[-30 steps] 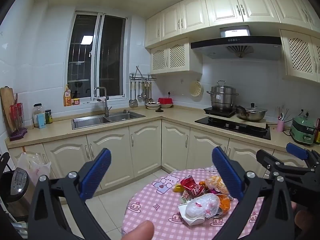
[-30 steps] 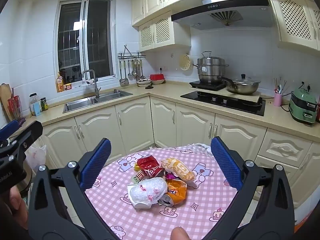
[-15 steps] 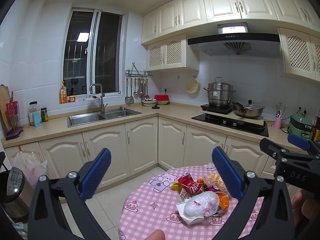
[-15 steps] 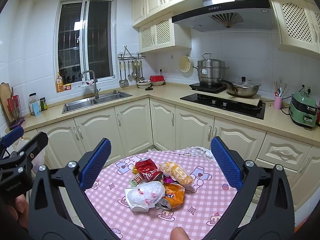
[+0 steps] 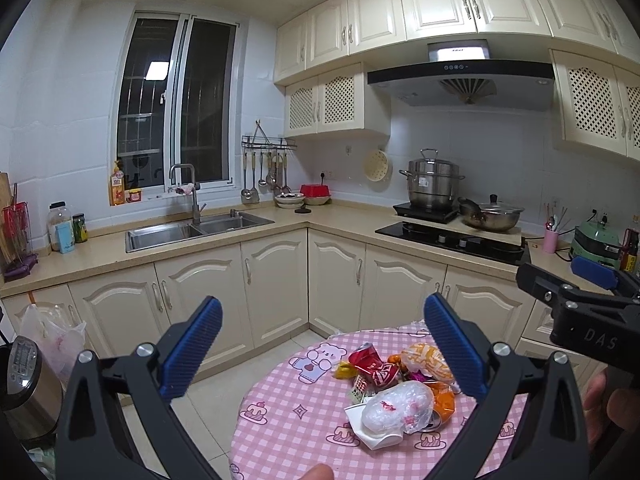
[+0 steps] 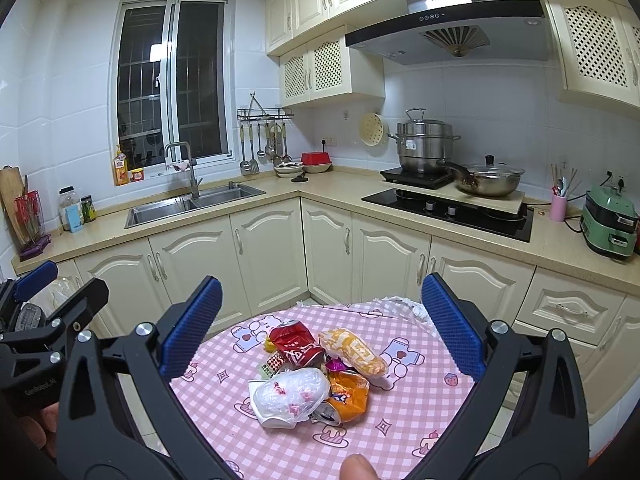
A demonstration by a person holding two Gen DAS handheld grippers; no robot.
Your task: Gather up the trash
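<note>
Two grippers hang above a small round table in a cream-cabinet kitchen, both with blue-padded jaws spread wide and nothing between them. From the right wrist camera, the right gripper [image 6: 318,322] frames the trash pile [image 6: 316,372], which lies near the middle of the pink checked tablecloth [image 6: 416,412]. A crushed red can [image 6: 295,345] sits at the pile's 11 o'clock, touching a yellow snack bag [image 6: 354,351] at 1 o'clock. A white plastic bag [image 6: 290,394] bulges at 7 o'clock over a paper cup [image 6: 268,420], just beside an orange wrapper [image 6: 347,394] at 5 o'clock. A fingertip [image 6: 356,466] shows at the frame's 6 o'clock edge.

From the left wrist camera, the left gripper [image 5: 322,344] hovers with the pile [image 5: 396,392] toward its right finger, at 4 o'clock of the frame's centre. At 3 o'clock the right gripper [image 5: 580,280] enters from the side, held by a hand [image 5: 604,400].

Behind the table runs an L-shaped counter [image 6: 352,192]: a steel sink [image 6: 192,204] at 10 o'clock under a dark window [image 6: 172,80], a black hob [image 6: 448,210] at 2 o'clock carrying a steamer pot [image 6: 424,144] and a lidded pan [image 6: 488,182], beneath a range hood [image 6: 444,28]. A green cooker [image 6: 610,220] stands at 3 o'clock.
</note>
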